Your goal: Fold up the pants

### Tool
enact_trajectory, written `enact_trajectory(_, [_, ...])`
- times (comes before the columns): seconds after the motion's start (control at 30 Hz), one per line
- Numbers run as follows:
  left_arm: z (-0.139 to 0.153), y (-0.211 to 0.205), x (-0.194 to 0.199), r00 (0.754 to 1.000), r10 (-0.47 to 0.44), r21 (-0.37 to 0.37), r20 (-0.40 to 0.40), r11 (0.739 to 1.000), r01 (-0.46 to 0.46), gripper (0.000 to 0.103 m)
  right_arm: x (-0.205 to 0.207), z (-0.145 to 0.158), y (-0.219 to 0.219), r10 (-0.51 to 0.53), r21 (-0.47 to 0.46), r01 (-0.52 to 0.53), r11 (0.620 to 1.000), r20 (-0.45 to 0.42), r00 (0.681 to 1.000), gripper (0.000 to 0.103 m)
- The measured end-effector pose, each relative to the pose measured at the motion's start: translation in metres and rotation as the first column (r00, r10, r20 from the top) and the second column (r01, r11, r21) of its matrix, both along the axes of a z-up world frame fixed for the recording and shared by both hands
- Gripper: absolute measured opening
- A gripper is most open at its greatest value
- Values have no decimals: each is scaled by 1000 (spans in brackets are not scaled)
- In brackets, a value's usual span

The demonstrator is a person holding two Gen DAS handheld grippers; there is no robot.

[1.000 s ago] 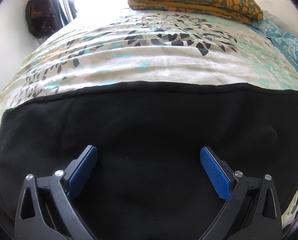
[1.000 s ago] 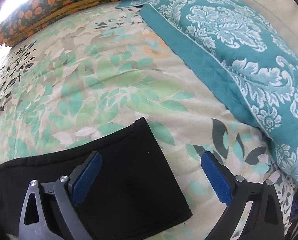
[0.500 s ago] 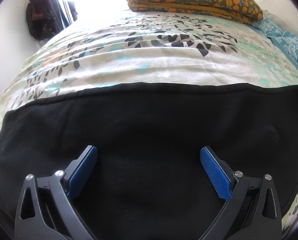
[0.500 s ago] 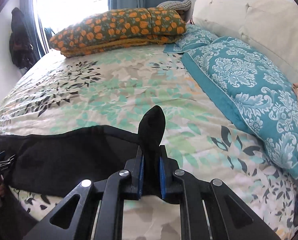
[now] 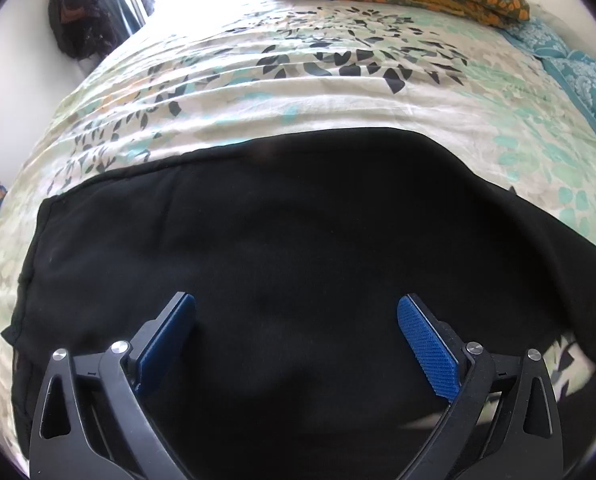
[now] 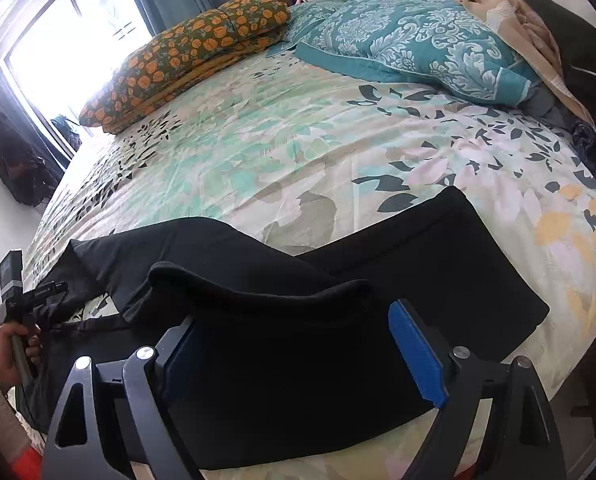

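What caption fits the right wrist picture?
Open right tongs above black pants folded over on a leafy bedspread.

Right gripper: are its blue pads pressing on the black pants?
Apart. In the right wrist view the right gripper has just been opening; its blue pads stand wide, with the folded black pants between and beyond them, unclamped.

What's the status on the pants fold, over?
Left gripper open above pants. Right gripper jaws just opened, pant leg released, draped across, fold untidy. Nothing in the way.
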State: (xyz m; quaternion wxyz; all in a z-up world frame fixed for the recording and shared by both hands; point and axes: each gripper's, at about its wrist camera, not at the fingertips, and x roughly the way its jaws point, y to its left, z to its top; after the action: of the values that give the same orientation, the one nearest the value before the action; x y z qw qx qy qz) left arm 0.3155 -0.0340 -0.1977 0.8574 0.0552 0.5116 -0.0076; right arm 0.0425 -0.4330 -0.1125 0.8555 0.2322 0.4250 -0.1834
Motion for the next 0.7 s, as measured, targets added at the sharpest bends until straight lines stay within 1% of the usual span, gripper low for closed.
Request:
enact_trajectory(0.1, [20, 5, -45, 996, -80, -7, 38, 997, 81, 102, -16, 6, -5, -67, 19, 66, 998, 45, 997, 89])
enact_trajectory(0.17, [29, 12, -75, 991, -121, -5, 51, 993, 121, 102, -24, 7, -5, -92, 25, 91, 996, 57, 994, 91])
enact_trajectory(0.3, [42, 29, -123, 985, -161, -4, 60, 987, 161, 102, -35, 4, -6, -131, 39, 130, 991, 28, 991, 91])
enact_trajectory(0.37, [49, 38, -143, 985, -153, -8, 76, 988, 154, 102, -46, 7, -5, -165, 53, 164, 985, 32, 986, 91])
enact_trajectory(0.4, [52, 44, -153, 987, -140, -21, 84, 990, 142, 102, -52, 9, -4, -180, 63, 178, 982, 39, 983, 91])
enact_trajectory(0.5, [58, 60, -172, 993, -78, -85, 88, 993, 86, 102, -70, 17, 1, -228, 91, 222, 971, 60, 972, 91])
enact_trajectory(0.57, [59, 70, -181, 996, -29, -135, 86, 990, 40, 102, -82, 24, 6, -260, 104, 251, 962, 91, 961, 91])
enact_trajectory(0.63, [58, 77, -193, 995, 8, -175, 95, 985, 8, 102, -90, 29, 13, -264, 122, 250, 961, 116, 958, 91])
enact_trajectory(0.7, [53, 80, -201, 995, 20, -182, 102, 983, -1, 102, -91, 30, 26, -224, 169, 202, 965, 126, 966, 91])
